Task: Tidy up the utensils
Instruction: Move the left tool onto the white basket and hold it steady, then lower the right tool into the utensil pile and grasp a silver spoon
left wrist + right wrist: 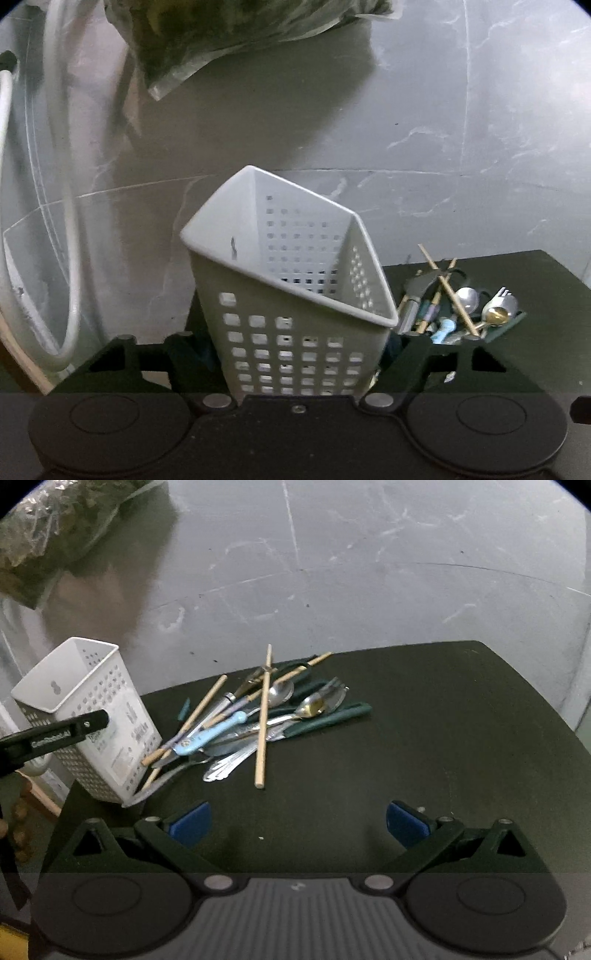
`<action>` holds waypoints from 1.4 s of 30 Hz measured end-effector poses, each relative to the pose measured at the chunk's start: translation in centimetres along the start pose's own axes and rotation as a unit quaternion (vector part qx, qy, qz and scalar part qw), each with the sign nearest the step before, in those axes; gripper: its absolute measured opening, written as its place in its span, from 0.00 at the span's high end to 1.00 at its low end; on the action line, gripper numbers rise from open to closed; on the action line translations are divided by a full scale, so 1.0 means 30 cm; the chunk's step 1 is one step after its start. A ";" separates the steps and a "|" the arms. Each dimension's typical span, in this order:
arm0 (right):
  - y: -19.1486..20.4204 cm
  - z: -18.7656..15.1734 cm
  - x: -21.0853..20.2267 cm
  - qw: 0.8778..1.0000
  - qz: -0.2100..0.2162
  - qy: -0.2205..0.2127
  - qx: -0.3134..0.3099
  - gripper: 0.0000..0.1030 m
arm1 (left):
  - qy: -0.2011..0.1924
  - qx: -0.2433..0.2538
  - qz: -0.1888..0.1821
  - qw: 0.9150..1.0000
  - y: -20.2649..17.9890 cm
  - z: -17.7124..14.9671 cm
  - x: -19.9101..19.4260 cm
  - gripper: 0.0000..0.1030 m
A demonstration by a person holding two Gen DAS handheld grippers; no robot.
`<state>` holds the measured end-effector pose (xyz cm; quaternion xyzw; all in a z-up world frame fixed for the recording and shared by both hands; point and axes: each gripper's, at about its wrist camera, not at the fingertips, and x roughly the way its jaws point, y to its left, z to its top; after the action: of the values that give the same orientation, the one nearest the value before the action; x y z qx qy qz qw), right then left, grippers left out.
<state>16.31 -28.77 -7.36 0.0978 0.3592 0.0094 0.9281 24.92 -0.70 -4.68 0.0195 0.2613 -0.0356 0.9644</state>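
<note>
A white perforated utensil holder (295,295) is clamped between my left gripper's (299,354) jaws and tilts to the right; it looks empty inside. In the right wrist view the holder (92,720) stands at the table's left edge with a left finger (62,733) on its side. A pile of utensils (258,716) lies on the dark table (424,738): wooden chopsticks (263,716), metal spoons (312,706), a light blue handled piece (208,734) and dark green handled pieces (332,716). The pile also shows in the left wrist view (458,306). My right gripper (297,821) is open and empty, above the table in front of the pile.
A clear bag of dark greenish material (240,37) lies on the grey floor (406,110) beyond the table. A white hose (62,221) curves at the left. The table's far edge (406,646) is just behind the pile.
</note>
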 end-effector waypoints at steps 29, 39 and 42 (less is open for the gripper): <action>-0.325 0.316 0.366 0.984 0.159 -0.028 0.079 0.20 | 0.025 0.028 0.008 0.999 -0.101 -0.133 -0.292 0.26; -0.330 0.313 0.459 0.986 0.141 -0.005 0.089 0.65 | 0.027 0.025 0.012 0.999 -0.114 -0.129 -0.296 0.26; -0.325 0.311 0.466 0.985 0.144 -0.002 0.090 0.75 | 0.027 0.029 0.012 0.999 -0.111 -0.127 -0.296 0.26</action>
<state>32.41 -38.73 -11.75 0.2317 0.3386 0.1102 0.9053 15.11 -3.29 -3.53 0.0512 0.2861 -0.0312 0.9563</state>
